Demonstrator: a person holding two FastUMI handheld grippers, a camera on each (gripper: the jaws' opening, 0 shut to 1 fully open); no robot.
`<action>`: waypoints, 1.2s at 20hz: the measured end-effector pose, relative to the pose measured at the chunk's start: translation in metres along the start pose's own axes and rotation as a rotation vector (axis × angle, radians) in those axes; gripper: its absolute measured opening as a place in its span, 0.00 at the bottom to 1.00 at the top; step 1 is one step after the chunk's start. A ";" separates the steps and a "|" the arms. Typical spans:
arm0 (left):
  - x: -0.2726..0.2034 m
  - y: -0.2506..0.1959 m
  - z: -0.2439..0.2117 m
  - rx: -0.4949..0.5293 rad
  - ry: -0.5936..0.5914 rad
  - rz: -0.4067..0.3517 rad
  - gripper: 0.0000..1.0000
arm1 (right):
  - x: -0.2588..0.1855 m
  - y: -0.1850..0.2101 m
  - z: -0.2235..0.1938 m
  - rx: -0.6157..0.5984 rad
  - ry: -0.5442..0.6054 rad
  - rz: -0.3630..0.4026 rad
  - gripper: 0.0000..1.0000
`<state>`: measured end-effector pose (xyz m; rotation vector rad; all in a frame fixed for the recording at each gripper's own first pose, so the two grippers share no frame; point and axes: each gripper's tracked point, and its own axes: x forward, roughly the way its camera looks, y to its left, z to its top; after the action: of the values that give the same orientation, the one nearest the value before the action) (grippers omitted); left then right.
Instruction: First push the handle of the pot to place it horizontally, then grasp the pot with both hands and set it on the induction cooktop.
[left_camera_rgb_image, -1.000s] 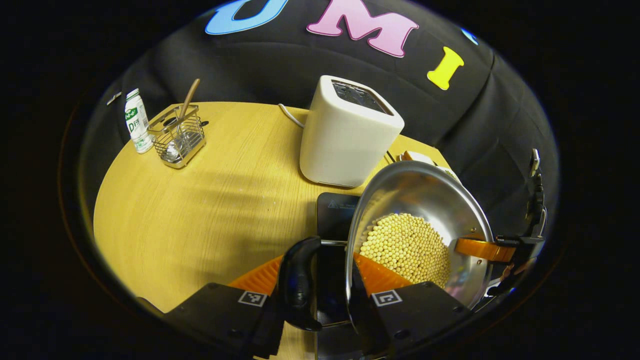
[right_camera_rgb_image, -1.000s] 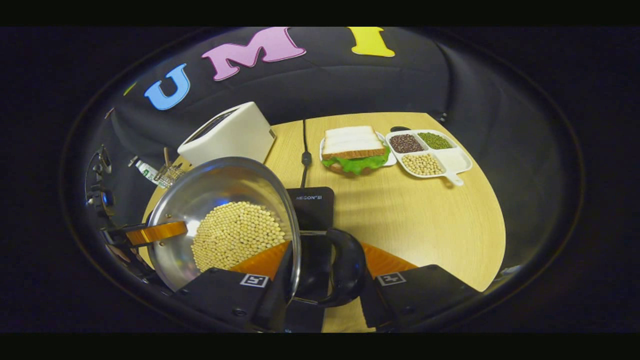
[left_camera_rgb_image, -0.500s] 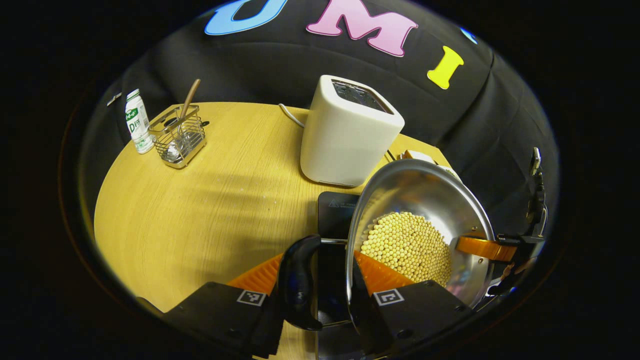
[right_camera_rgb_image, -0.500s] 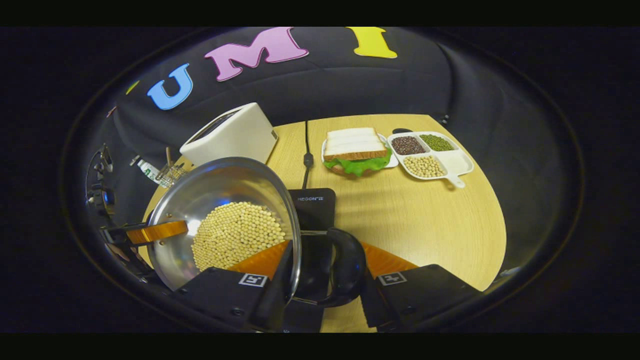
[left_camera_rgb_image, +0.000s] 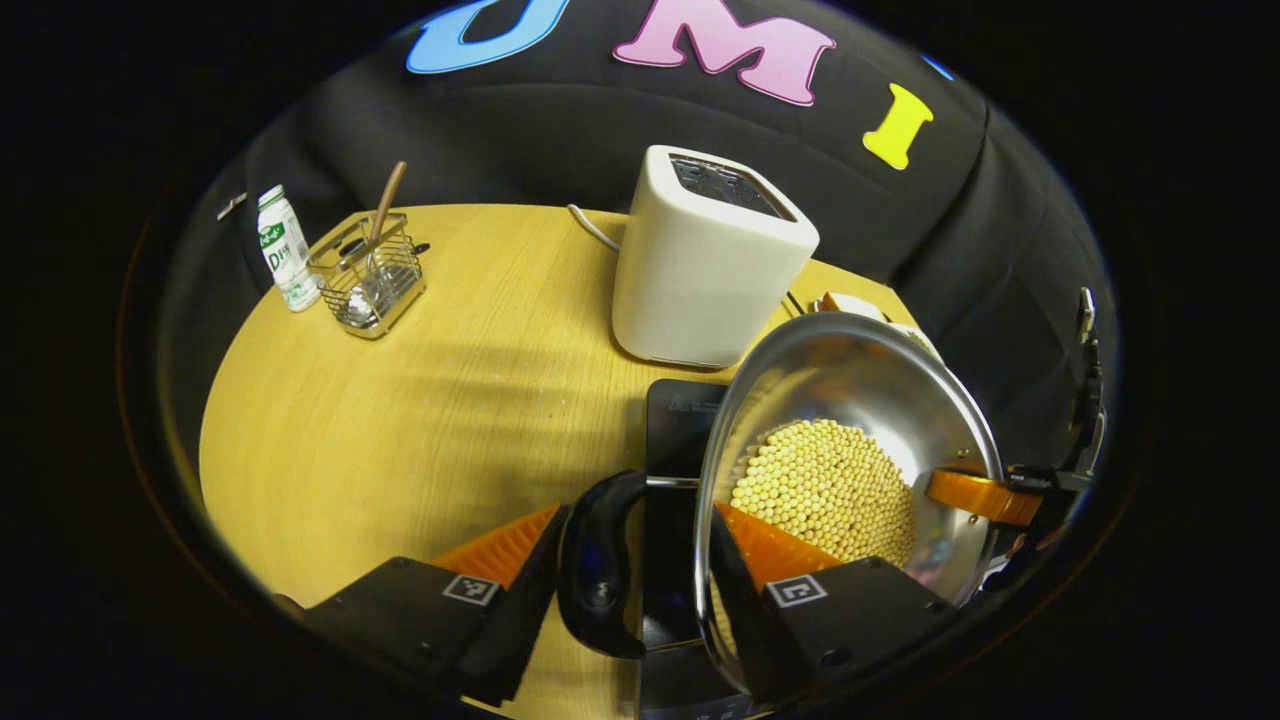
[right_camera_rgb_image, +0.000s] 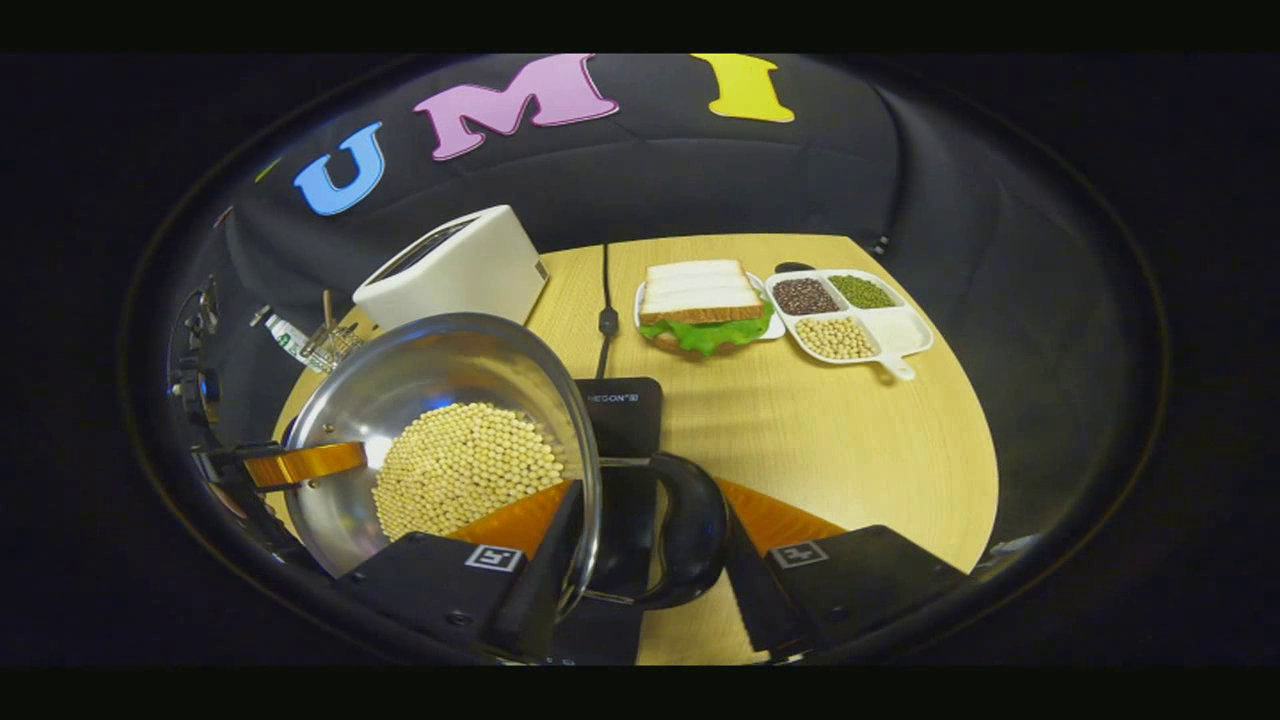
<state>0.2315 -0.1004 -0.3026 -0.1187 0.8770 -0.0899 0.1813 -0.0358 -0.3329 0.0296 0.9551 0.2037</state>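
A steel pot (left_camera_rgb_image: 850, 400) of yellow soybeans (left_camera_rgb_image: 820, 490) sits over the black induction cooktop (left_camera_rgb_image: 680, 420); I cannot tell whether it rests on it. My left gripper (left_camera_rgb_image: 637, 520) is shut across the pot's black loop handle (left_camera_rgb_image: 598, 560) and rim, one finger outside, the other inside the pot. In the right gripper view, my right gripper (right_camera_rgb_image: 648, 500) clamps the opposite black handle (right_camera_rgb_image: 690, 540) and the rim of the pot (right_camera_rgb_image: 420, 370) the same way, above the cooktop (right_camera_rgb_image: 620, 410). Each gripper shows across the pot in the other's view: right gripper (left_camera_rgb_image: 1000, 495), left gripper (right_camera_rgb_image: 300, 463).
A white toaster (left_camera_rgb_image: 705, 265) stands just behind the cooktop on the round wooden table (left_camera_rgb_image: 400, 420). A wire basket (left_camera_rgb_image: 368, 275) and a small bottle (left_camera_rgb_image: 283, 245) are far left. A sandwich (right_camera_rgb_image: 703, 300), a divided tray of beans (right_camera_rgb_image: 850, 310) and a black cable (right_camera_rgb_image: 603, 320) lie to the right.
Both views have shifted slightly with the pot. The fingers of each gripper stand a little wider apart than half a second ago, still against handle and rim.
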 end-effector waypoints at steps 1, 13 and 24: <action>-0.003 0.005 0.002 0.016 -0.008 0.025 0.87 | -0.007 0.000 0.004 0.001 -0.019 -0.009 0.80; -0.143 0.007 0.064 0.130 -0.305 0.028 0.95 | -0.138 0.008 0.056 0.019 -0.360 -0.124 0.99; -0.306 0.024 0.062 0.187 -0.732 0.104 0.95 | -0.267 0.047 0.069 0.015 -0.692 -0.167 0.99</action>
<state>0.0856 -0.0339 -0.0337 0.0703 0.1410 -0.0259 0.0803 -0.0352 -0.0724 0.0306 0.2663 0.0228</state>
